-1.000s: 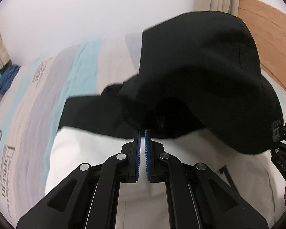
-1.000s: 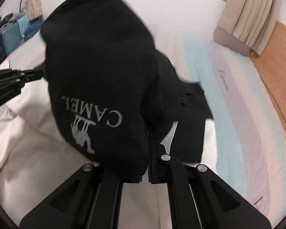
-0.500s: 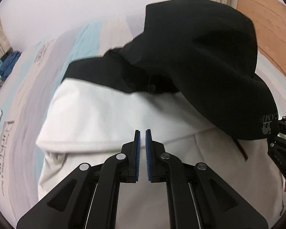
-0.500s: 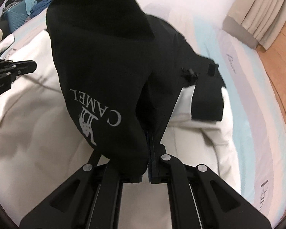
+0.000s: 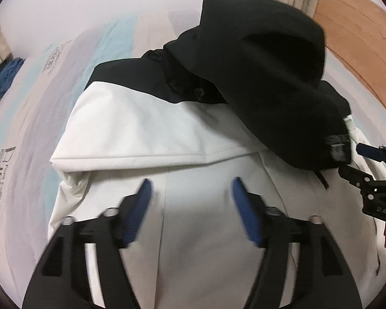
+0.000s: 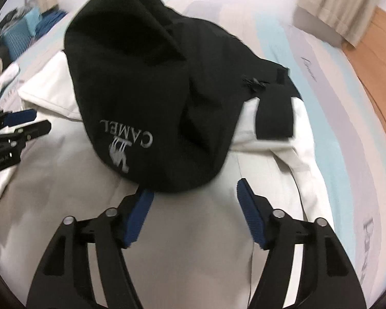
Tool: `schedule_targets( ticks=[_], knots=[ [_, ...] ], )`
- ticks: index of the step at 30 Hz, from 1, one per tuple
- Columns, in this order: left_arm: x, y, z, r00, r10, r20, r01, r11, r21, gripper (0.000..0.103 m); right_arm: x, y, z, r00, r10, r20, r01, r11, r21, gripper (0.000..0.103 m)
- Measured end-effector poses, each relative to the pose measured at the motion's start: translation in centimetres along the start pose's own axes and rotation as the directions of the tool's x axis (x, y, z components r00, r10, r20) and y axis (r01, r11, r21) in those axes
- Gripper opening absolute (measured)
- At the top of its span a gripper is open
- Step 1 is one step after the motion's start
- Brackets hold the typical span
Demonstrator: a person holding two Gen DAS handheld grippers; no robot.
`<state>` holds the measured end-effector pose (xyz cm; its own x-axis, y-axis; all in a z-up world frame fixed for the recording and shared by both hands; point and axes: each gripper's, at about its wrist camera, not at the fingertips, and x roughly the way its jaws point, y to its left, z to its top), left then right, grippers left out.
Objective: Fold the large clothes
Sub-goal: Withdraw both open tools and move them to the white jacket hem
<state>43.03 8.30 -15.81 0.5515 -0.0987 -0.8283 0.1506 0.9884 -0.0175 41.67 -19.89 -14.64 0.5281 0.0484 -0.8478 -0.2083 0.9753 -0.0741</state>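
A white and black jacket (image 5: 151,134) lies folded on the bed, and it also shows in the right wrist view (image 6: 64,193). Its black hood (image 5: 265,77) with a grey CAMEL logo (image 6: 126,149) is laid back over the white body. My left gripper (image 5: 190,203) is open and empty just above the white fabric. My right gripper (image 6: 193,203) is open and empty, its left pad by the hood's near edge. Each gripper shows at the edge of the other's view: the right one (image 5: 368,170) and the left one (image 6: 20,123).
The bed has a striped sheet (image 5: 33,118) in pale blue, grey and beige with printed lettering. Blue clothes (image 5: 5,74) lie at the far left. A wooden floor (image 6: 383,59) runs along the bed's right side. A beige curtain (image 6: 339,2) hangs at the far right.
Both grippers opened. The right one let go of the hood, which dropped onto the jacket's white body. The left gripper pulled back from the collar.
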Motion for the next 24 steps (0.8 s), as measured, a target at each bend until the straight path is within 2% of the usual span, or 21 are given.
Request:
schedule_targets(
  ticks=[5,10,13,16,20,24],
  knots=[
    [-3.4,-0.3,-2.2,1.0,0.001,-0.001,-0.001,0.999,0.053,0.086,-2.9,-0.9,-2.9,0.999,0.051,0.017,-0.052,0.998,0.039,0.086],
    [-9.1,0.6,-7.0,0.998,0.054,-0.039,-0.054,0.999,-0.003,0.091,-6.1,-2.3,-8.1,0.997,0.075,-0.017,-0.075,0.997,-0.008,0.086],
    [-12.0,0.9,-10.8,0.993,0.094,-0.072,-0.096,0.995,-0.016,0.094,-7.2,-4.2,-10.6,0.996,0.07,-0.053,-0.071,0.997,-0.016,0.086],
    [-13.9,1.3,-15.3,0.981,0.125,-0.146,-0.131,0.991,-0.035,0.094,-8.7,-6.4,-13.7,0.995,0.053,-0.086,-0.055,0.998,-0.015,0.086],
    [-15.7,2.0,-20.2,0.968,0.13,-0.216,-0.149,0.986,-0.074,0.094,-10.4,-8.5,-18.4,0.988,0.048,-0.145,-0.046,0.999,0.018,0.086],
    [-16.4,2.9,-23.7,0.957,0.131,-0.26,-0.156,0.985,-0.076,0.094,-11.9,-10.0,-22.4,0.977,0.092,-0.195,-0.08,0.994,0.068,0.086]
  ],
)
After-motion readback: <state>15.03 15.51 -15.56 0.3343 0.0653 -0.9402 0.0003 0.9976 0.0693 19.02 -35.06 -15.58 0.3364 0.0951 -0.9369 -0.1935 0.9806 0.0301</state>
